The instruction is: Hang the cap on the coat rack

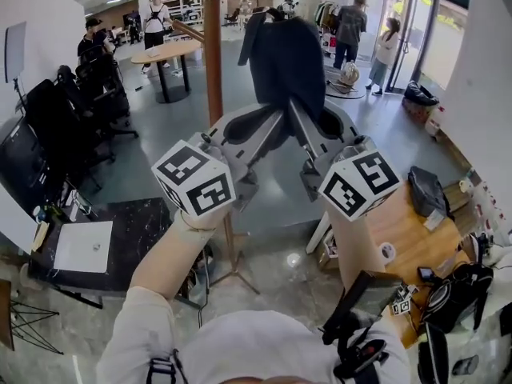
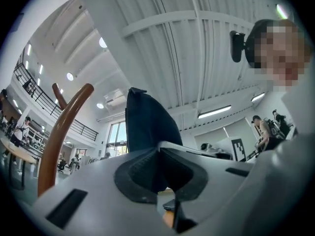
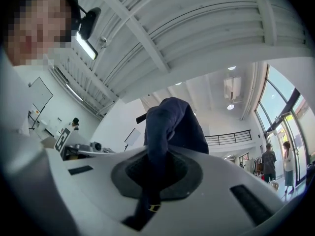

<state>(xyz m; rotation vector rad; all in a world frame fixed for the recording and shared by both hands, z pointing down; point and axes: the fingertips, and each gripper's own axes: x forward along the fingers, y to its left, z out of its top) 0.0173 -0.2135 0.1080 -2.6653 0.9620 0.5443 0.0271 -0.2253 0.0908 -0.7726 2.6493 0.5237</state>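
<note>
I hold the cap [image 1: 284, 54] raised just right of the rack [image 1: 213, 54], close to its pole. My left gripper [image 2: 158, 167] is clamped on the cap's lower edge, on the side nearer the rack, and a curved hook [image 2: 61, 132] of the rack rises at its left. My right gripper [image 3: 156, 168] is clamped on the cap's side farther from the rack, and a strap with a small buckle [image 3: 154, 208] hangs down through its jaws.

We are in a large open office hall: office chairs [image 1: 92, 106] and a round table [image 1: 164, 52], a wooden desk [image 1: 404, 234], glass entrance doors [image 1: 424, 30], and a mezzanine railing [image 3: 231, 139] under a high beamed ceiling [image 3: 197, 28].
</note>
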